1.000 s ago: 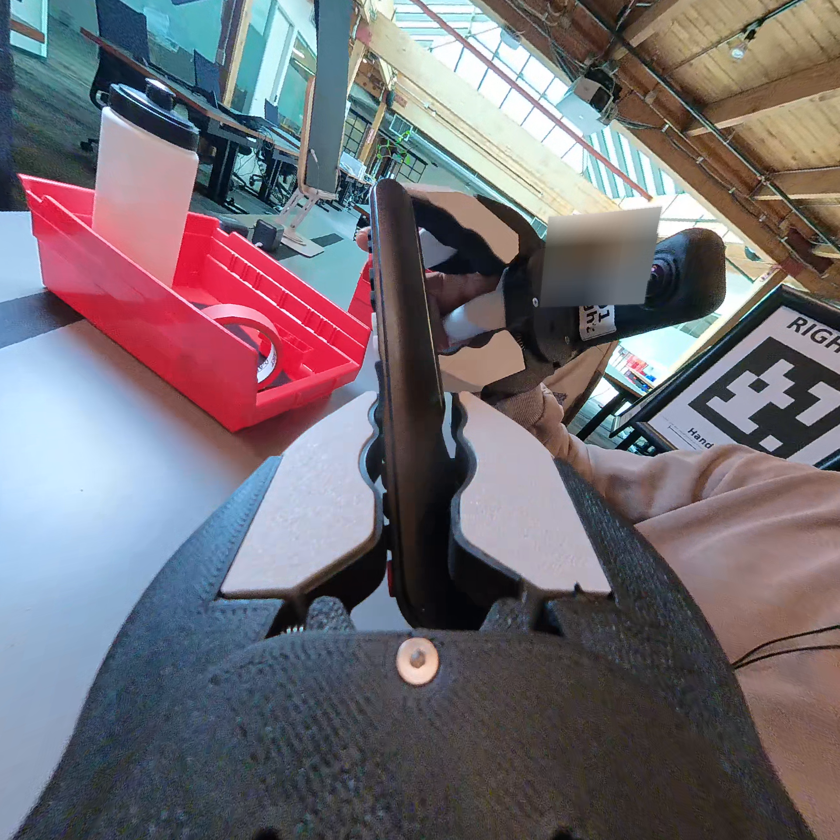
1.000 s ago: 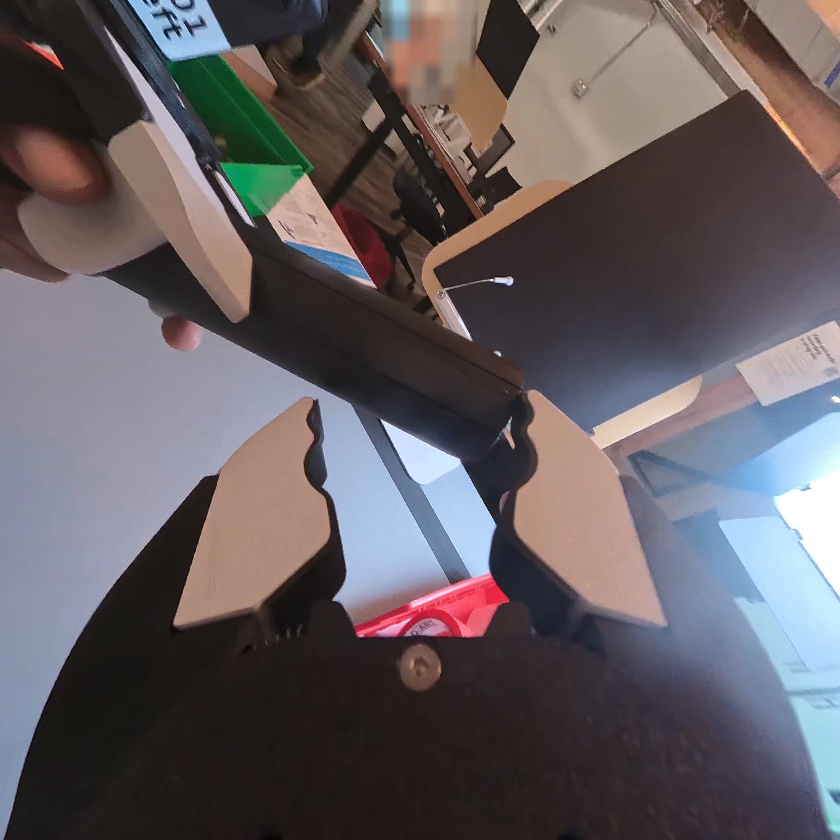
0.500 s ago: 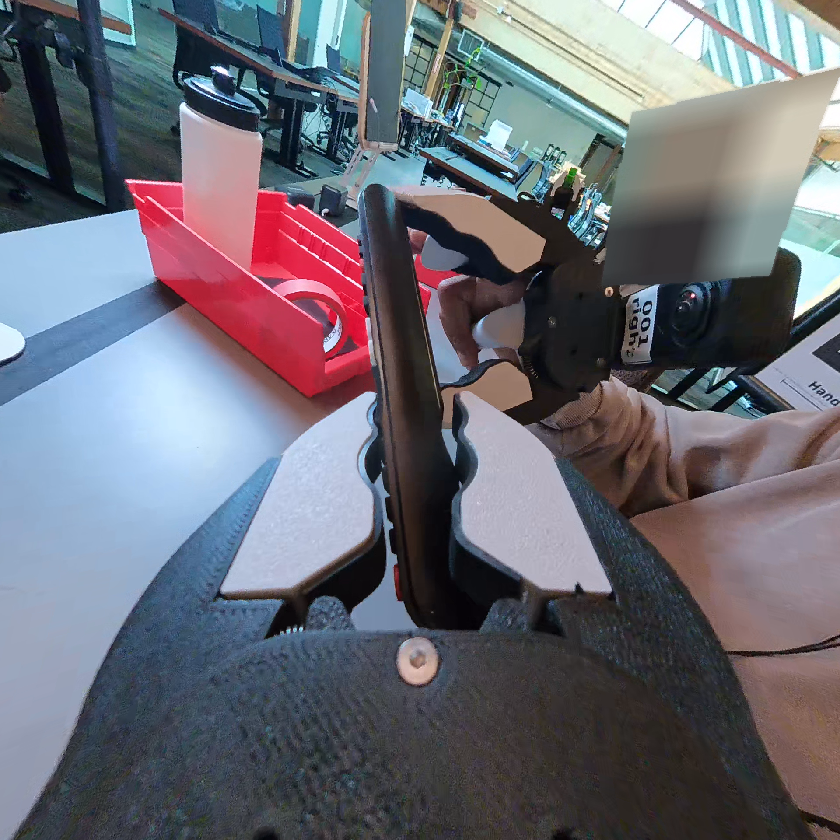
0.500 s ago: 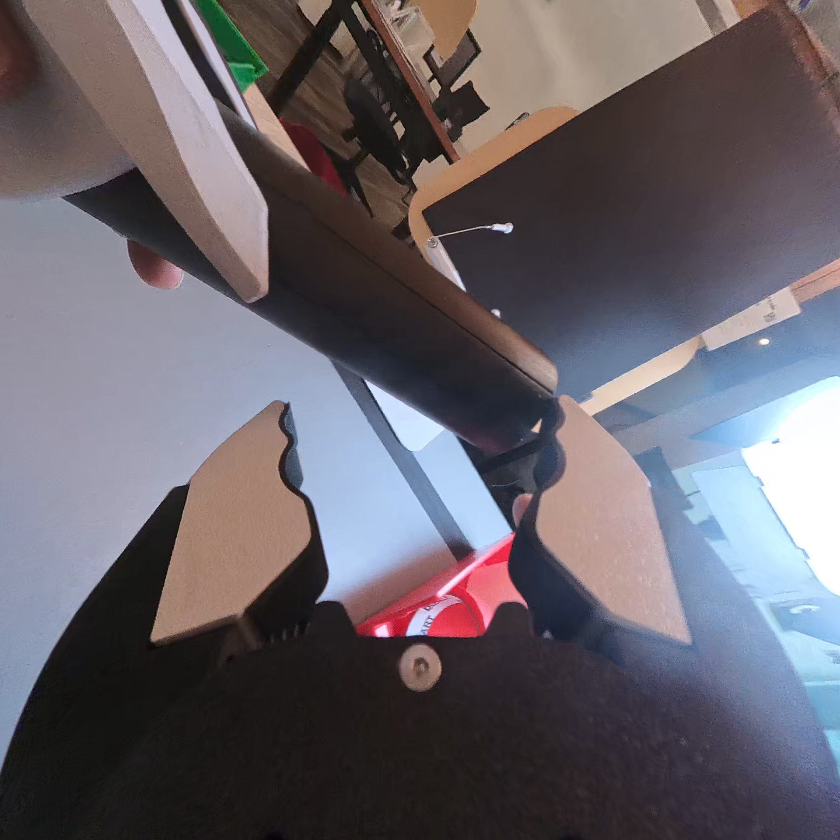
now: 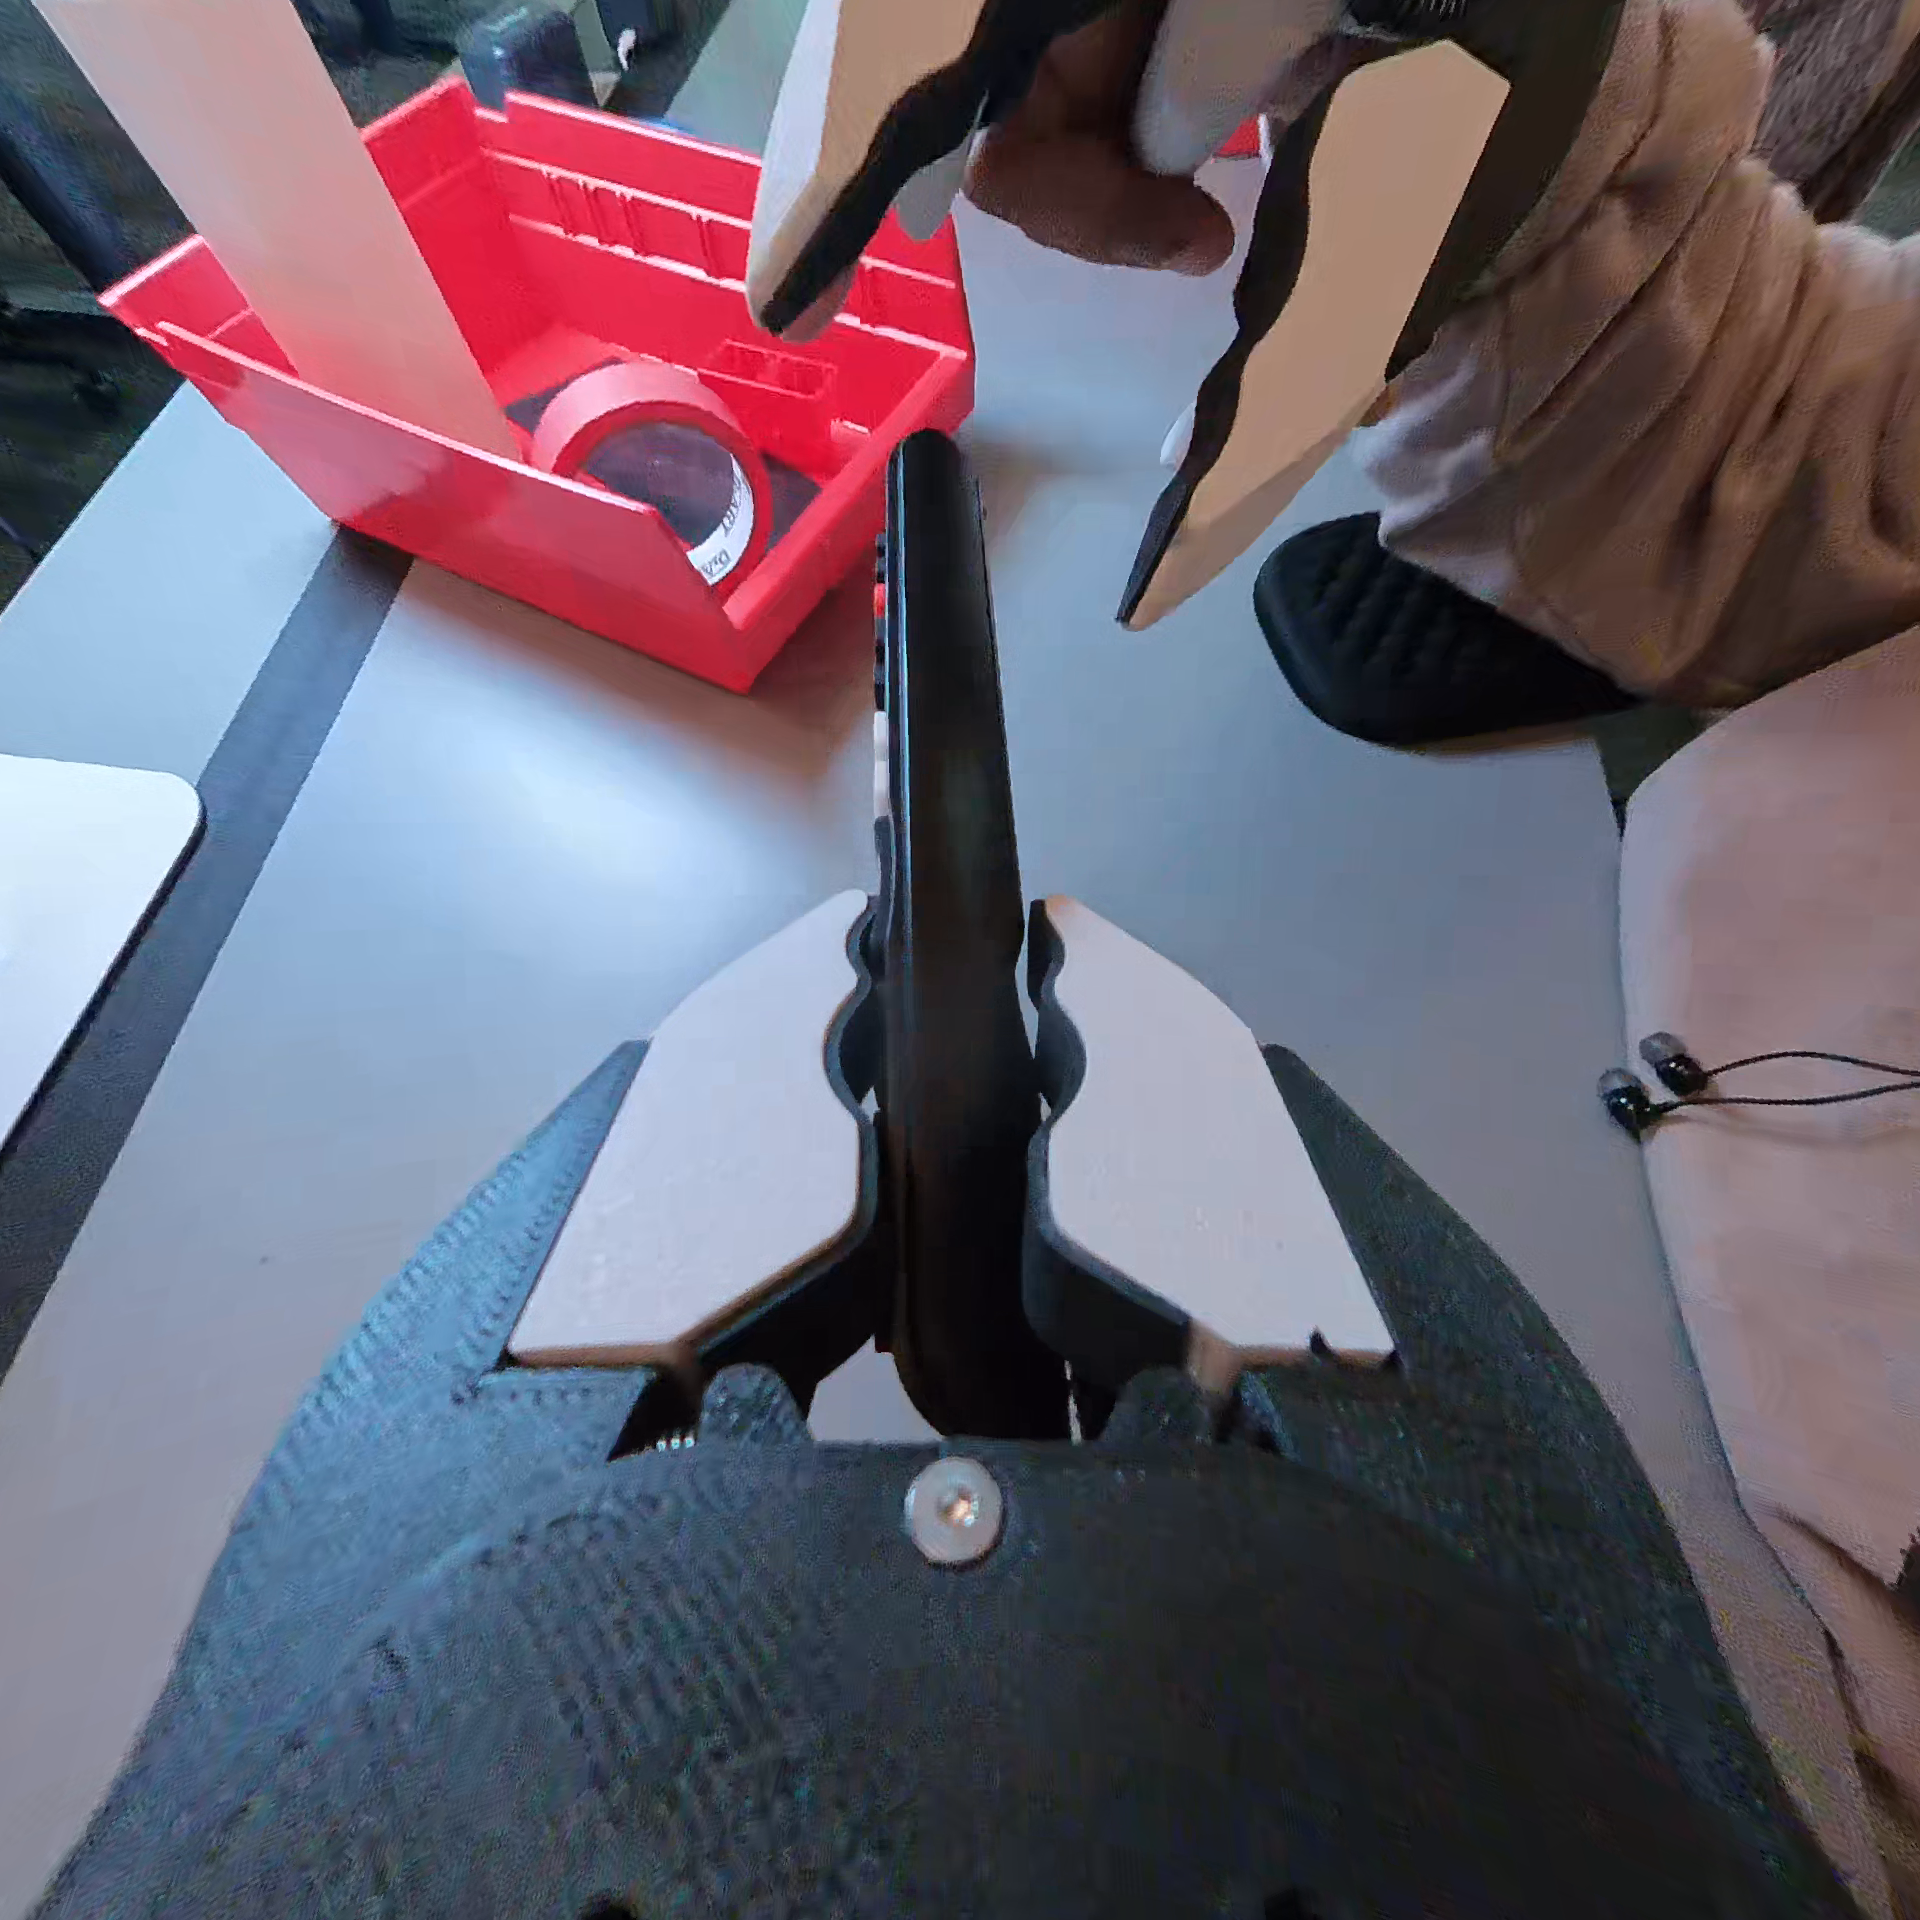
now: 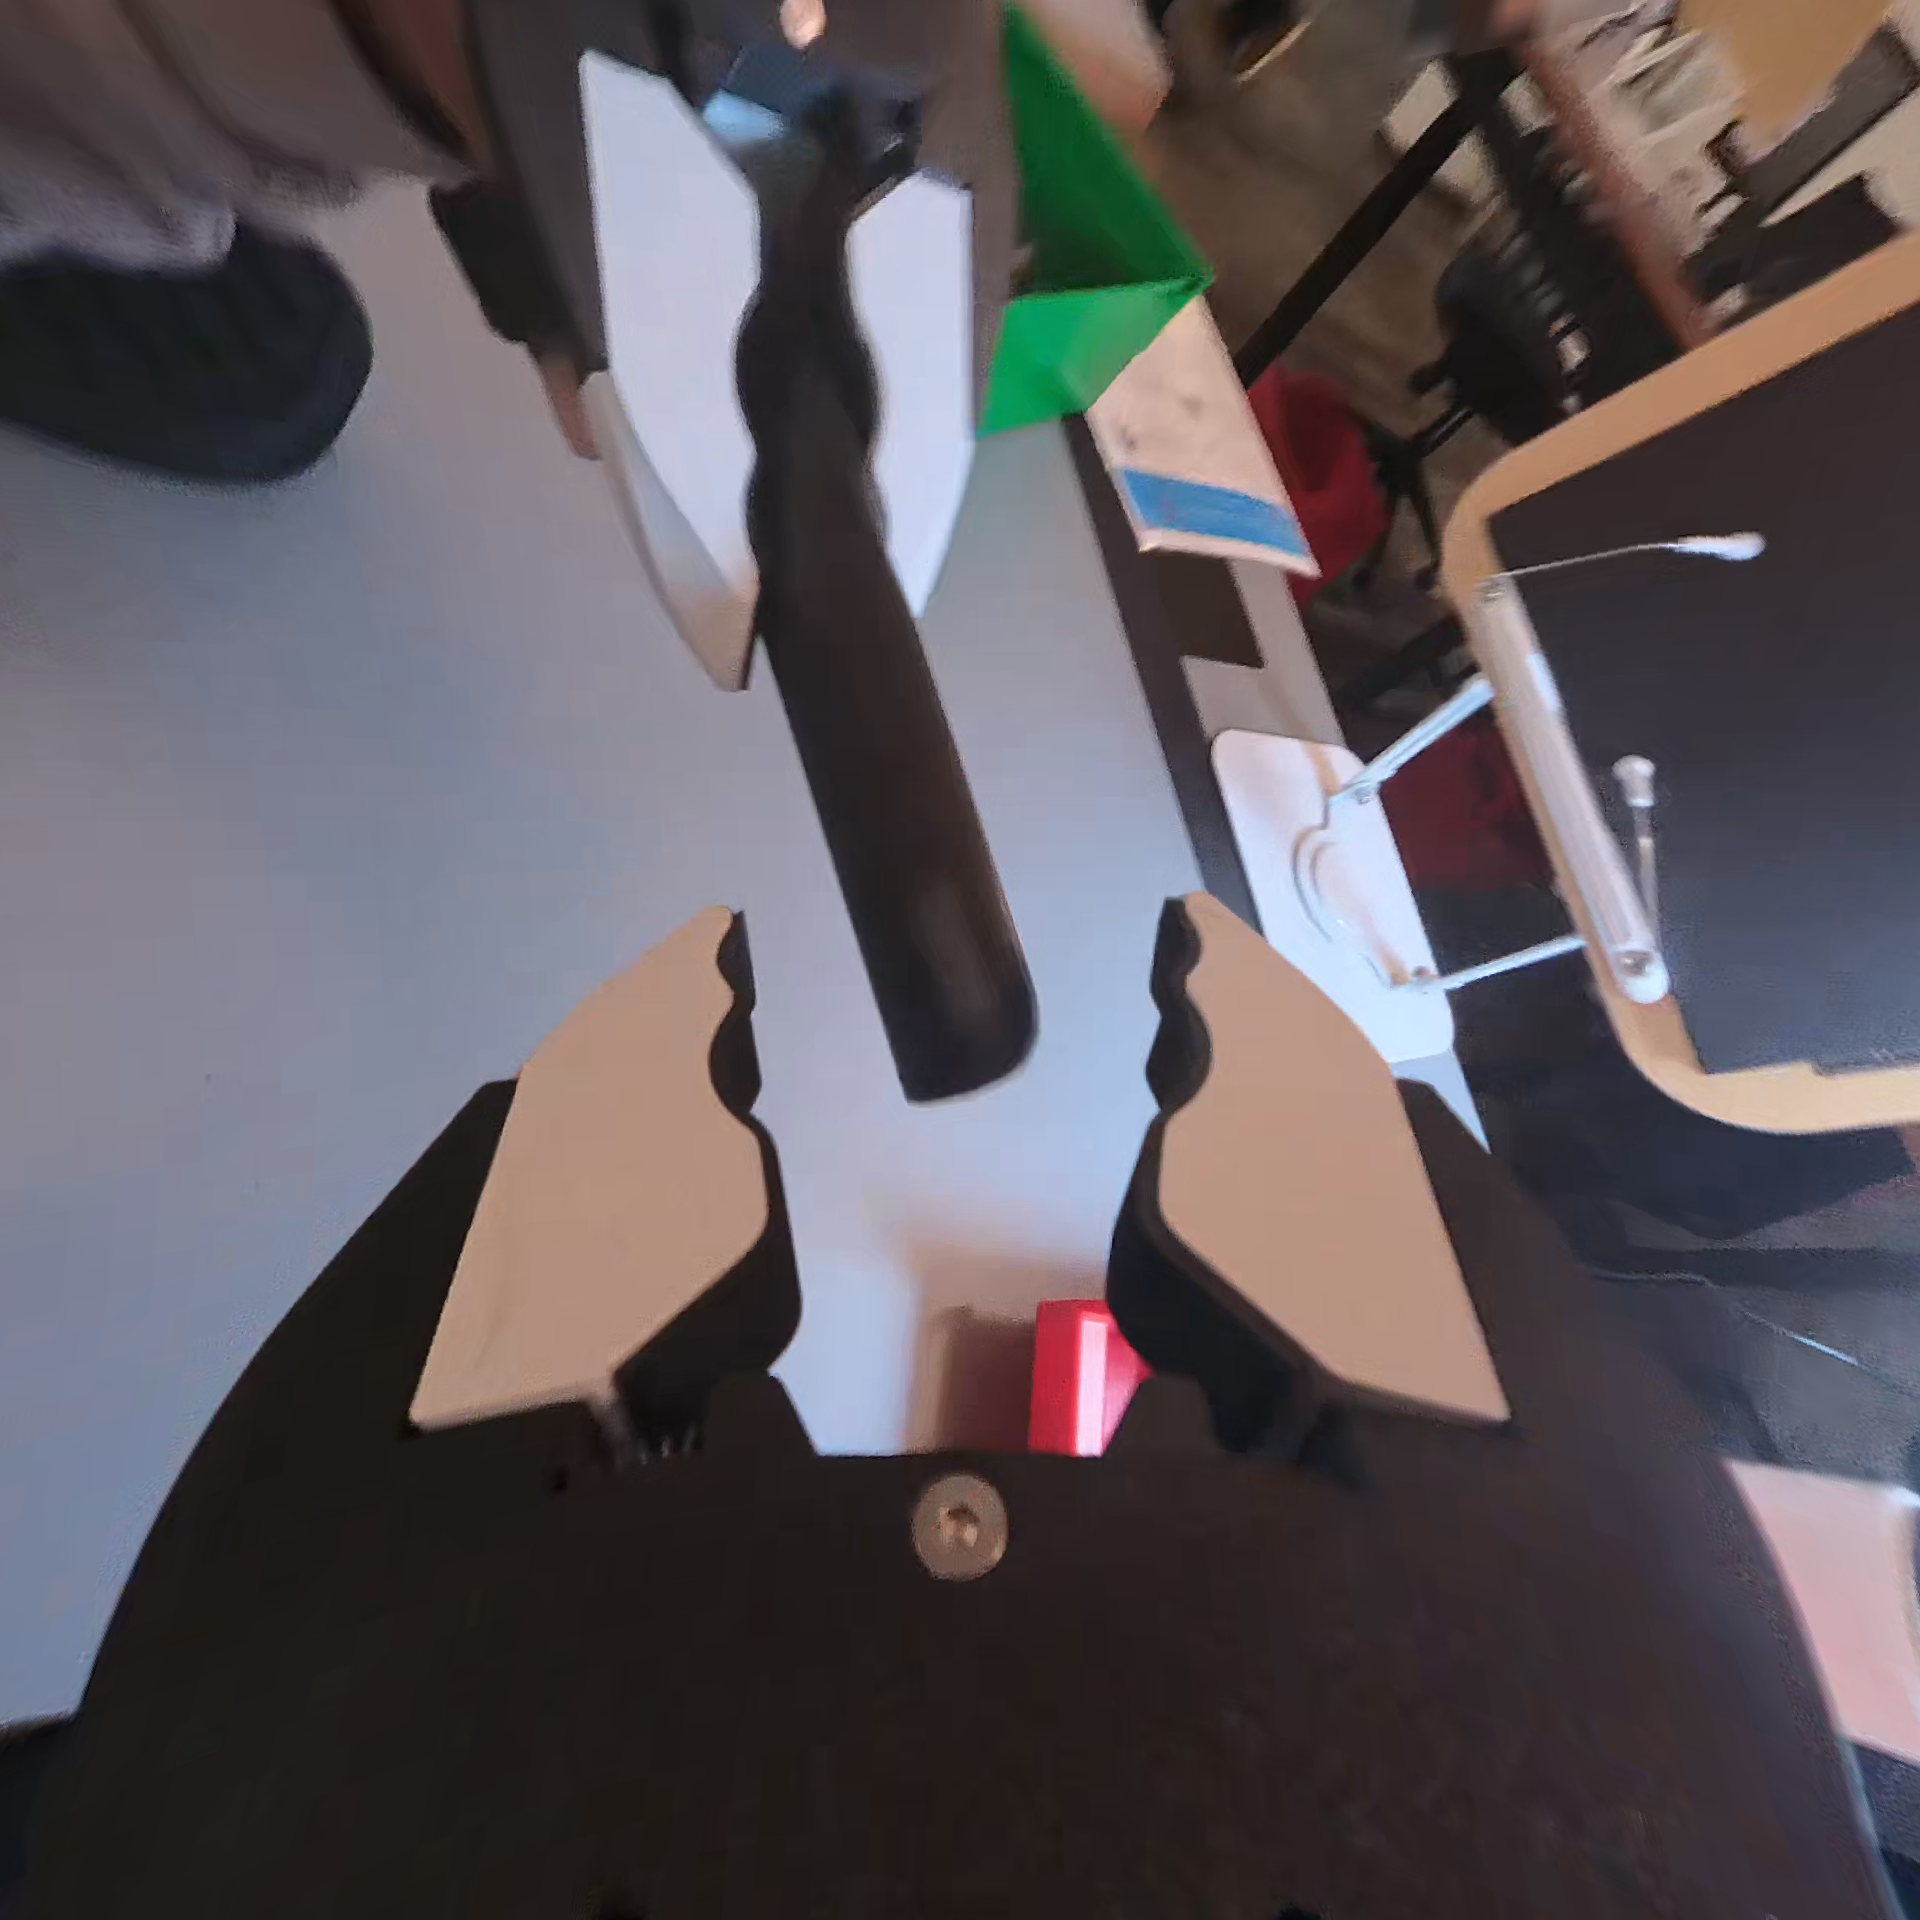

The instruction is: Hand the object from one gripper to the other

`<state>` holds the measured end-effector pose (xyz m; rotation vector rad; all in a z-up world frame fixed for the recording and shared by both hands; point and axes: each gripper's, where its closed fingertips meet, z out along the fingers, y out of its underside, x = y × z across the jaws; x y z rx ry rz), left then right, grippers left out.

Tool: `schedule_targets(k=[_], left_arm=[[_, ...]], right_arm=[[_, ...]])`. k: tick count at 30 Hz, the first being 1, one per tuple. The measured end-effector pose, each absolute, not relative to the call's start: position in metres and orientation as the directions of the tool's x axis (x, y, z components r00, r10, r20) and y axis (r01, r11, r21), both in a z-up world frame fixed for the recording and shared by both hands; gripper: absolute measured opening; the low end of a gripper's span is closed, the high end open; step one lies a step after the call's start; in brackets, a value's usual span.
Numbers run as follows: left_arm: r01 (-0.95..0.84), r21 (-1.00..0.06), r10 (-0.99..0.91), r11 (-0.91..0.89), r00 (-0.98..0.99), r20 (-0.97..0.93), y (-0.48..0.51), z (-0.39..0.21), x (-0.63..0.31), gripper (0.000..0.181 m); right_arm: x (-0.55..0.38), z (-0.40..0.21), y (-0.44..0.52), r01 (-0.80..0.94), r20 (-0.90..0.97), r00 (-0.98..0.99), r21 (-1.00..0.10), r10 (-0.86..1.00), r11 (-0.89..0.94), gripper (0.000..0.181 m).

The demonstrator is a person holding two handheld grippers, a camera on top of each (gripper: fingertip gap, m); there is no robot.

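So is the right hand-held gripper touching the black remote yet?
Apart. In the right wrist view the right hand-held gripper is open, with bare table visible between each finger and the remote.

Black textured claw (image 5: 948, 914) — pale finger plates, silver screw; beige sleeve (image 5: 1621, 343).

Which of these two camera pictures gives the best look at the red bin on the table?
The left wrist view. There the red bin shows nearly whole on the grey table, holding a roll of red tape and a white bottle. The right wrist view shows only a small red corner low between the right gripper's open fingers.
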<state>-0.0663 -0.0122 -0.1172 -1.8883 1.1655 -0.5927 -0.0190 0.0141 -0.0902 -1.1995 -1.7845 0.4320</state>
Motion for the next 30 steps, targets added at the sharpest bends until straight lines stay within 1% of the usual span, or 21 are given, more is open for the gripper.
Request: schedule_targets(k=[1, 5, 6, 7, 8, 10, 11, 12, 13, 16, 17, 19, 21, 23, 25, 27, 29, 30], left_arm=[[-0.541, -0.811, -0.888, -0.224, 0.457, -0.059, -0.013, -0.123, -0.063, 0.026], [-0.656, -0.733, -0.894, -0.177, 0.419, -0.159, -0.018, -0.138, -0.054, 0.026], [-0.667, -0.726, -0.893, -0.166, 0.414, -0.176, -0.018, -0.138, -0.053, 0.026], [-0.676, -0.721, -0.891, -0.153, 0.41, -0.195, -0.018, -0.137, -0.053, 0.026], [-0.678, -0.722, -0.89, -0.136, 0.403, -0.212, -0.018, -0.135, -0.054, 0.026], [-0.588, -0.801, -0.898, -0.114, 0.406, -0.17, -0.02, -0.117, -0.05, 0.025], [-0.521, -0.847, -0.908, -0.108, 0.398, -0.129, -0.023, -0.105, -0.049, 0.032], [-0.452, -0.887, -0.92, -0.095, 0.381, -0.095, -0.027, -0.092, -0.048, 0.044], [-0.381, -0.922, -0.924, -0.067, 0.372, -0.086, -0.028, -0.079, -0.05, 0.052], [-0.183, -0.983, -0.928, 0.012, 0.365, -0.079, -0.03, -0.046, -0.058, 0.054], [-0.124, -0.992, -0.927, 0.022, 0.37, -0.067, -0.03, -0.037, -0.059, 0.054], [-0.028, -0.999, -0.921, 0.045, 0.386, -0.052, -0.028, -0.025, -0.058, 0.052], [0.042, -0.995, -0.915, 0.085, 0.399, -0.061, -0.029, -0.016, -0.054, 0.05], [0.082, -0.988, -0.898, 0.133, 0.431, -0.085, -0.029, -0.01, -0.052, 0.043], [0.037, -0.988, -0.887, 0.147, 0.446, -0.115, -0.029, -0.016, -0.047, 0.028], [-0.045, -0.988, -0.879, 0.147, 0.452, -0.151, -0.027, -0.025, -0.046, 0.026], [-0.132, -0.985, -0.862, 0.113, 0.48, -0.163, -0.021, -0.031, -0.051, 0.025], [-0.181, -0.976, -0.838, 0.118, 0.51, -0.196, -0.017, -0.035, -0.056, 0.024]], right_arm=[[-0.025, -0.1, 0.007, 0.562, 0.493, -0.148, -0.671, 0.857, 0.483, 0.069], [-0.048, -0.136, -0.006, 0.621, 0.503, -0.241, -0.577, 0.83, 0.53, 0.053], [-0.053, -0.14, -0.004, 0.619, 0.518, -0.236, -0.573, 0.823, 0.538, 0.039], [-0.056, -0.142, -0.004, 0.608, 0.511, -0.24, -0.584, 0.825, 0.538, 0.032], [-0.057, -0.141, -0.005, 0.592, 0.499, -0.244, -0.602, 0.831, 0.535, 0.032], [-0.06, -0.134, -0.009, 0.539, 0.465, -0.245, -0.664, 0.851, 0.518, 0.031], [-0.061, -0.129, -0.011, 0.501, 0.437, -0.239, -0.71, 0.867, 0.495, 0.03], [-0.06, -0.122, -0.013, 0.457, 0.393, -0.244, -0.76, 0.886, 0.463, 0.029], [-0.06, -0.113, -0.015, 0.401, 0.347, -0.245, -0.814, 0.905, 0.42, 0.027], [-0.056, -0.075, -0.019, 0.159, 0.195, -0.255, -0.958, 0.947, 0.24, 0.027], [-0.054, -0.062, -0.02, 0.073, 0.148, -0.267, -0.982, 0.952, 0.173, 0.027], [-0.049, -0.039, -0.022, -0.079, 0.071, -0.301, -0.996, 0.951, 0.05, 0.027], [-0.051, -0.031, -0.025, -0.153, 0.03, -0.319, -0.988, 0.947, -0.02, 0.027], [-0.061, -0.041, -0.029, -0.135, 0.033, -0.309, -0.991, 0.951, -0.009, 0.027], [-0.072, -0.054, -0.037, -0.105, 0.045, -0.308, -0.994, 0.95, 0.013, 0.027], [-0.081, -0.064, -0.037, -0.067, 0.038, -0.293, -0.998, 0.955, 0.019, 0.027], [-0.083, -0.07, -0.025, -0.003, 0.053, -0.225, -0.999, 0.973, 0.054, 0.032], [-0.08, -0.072, -0.019, 0.03, 0.073, -0.203, -0.996, 0.976, 0.081, 0.038]])
